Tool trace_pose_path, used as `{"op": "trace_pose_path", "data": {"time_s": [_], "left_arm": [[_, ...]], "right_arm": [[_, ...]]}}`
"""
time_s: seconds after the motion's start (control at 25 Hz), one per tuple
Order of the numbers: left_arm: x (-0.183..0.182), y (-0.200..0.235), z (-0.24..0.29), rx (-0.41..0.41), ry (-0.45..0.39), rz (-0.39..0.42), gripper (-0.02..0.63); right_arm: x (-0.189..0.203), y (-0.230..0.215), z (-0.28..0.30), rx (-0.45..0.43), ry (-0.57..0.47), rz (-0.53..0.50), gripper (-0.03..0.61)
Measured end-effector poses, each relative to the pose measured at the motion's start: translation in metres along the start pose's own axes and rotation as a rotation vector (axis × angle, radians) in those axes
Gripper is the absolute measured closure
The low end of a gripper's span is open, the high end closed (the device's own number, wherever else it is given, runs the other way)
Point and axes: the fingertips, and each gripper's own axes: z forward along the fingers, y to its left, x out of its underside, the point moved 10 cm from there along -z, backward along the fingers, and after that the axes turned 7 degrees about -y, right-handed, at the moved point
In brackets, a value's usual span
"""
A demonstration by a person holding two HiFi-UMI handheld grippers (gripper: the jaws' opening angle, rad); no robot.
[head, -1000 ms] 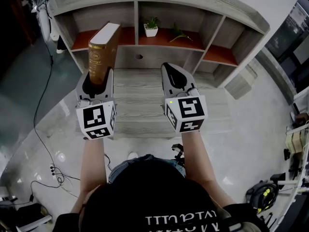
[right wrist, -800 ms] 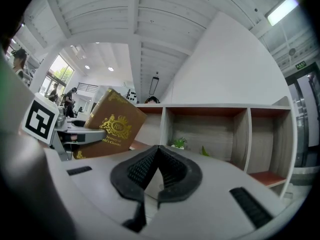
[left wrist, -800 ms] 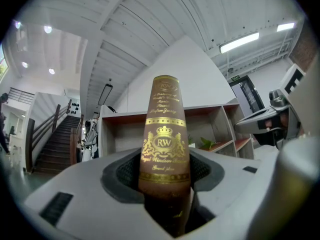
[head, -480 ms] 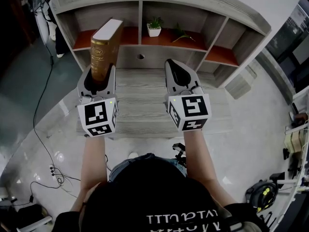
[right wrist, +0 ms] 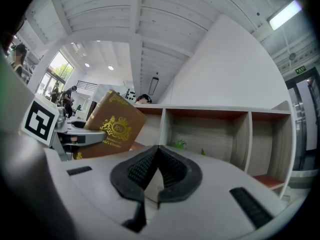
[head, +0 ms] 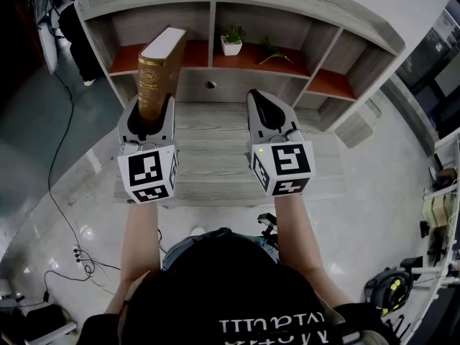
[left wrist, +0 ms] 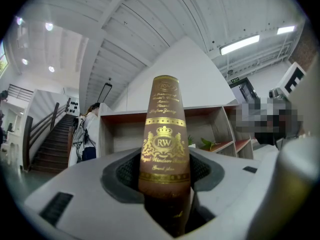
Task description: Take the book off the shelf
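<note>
In front of the shelf, at its left bay: grips the book in the left gripper, pads pressed on both covers at the lower end, jaws partly apart around its thickness. Holds it on end, long axis nearly upright, top leaning a little toward the shelf, gilt spine turned back toward the holder. Looks to be out of the left bay already, just in front of its mouth and above the grey top at the shelf's foot. In the right gripper view, shows tilted in open air, apart from the shelf's boards.

Further right, in the middle bay: leaves a small plant and a green sprig alone, both well apart from the book.

In front of the shelf's middle-right: carries the right gripper level, pads pressed together on nothing, pointing at the shelf, beside the left gripper and not touching the book.

For the coming move: lies wholly to the left of the right gripper, so falls to the left hand alone. Probably calls for drawing straight back from the shelf. If then laid on the grey top, needs the long axis tipped from upright to flat. Gripped so low, may swing top-heavy.
</note>
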Motion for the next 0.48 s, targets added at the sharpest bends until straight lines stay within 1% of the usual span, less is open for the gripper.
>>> {"op": "trace_pose_path", "data": {"time_s": [0.24,0.48], "left_arm": [[0.0001,-0.0009,0.003,0.018,-0.001,0.008,0.385],[0.0017,0.0007,0.0052,0.014,0.004,0.001,0.385]], "right_arm": [[0.0018,-0.0003,0.0046,0.013,-0.007,0.015,0.566],[0.0011,0.0043,0.0098,-0.003,-0.013,0.01,0.565]]}}
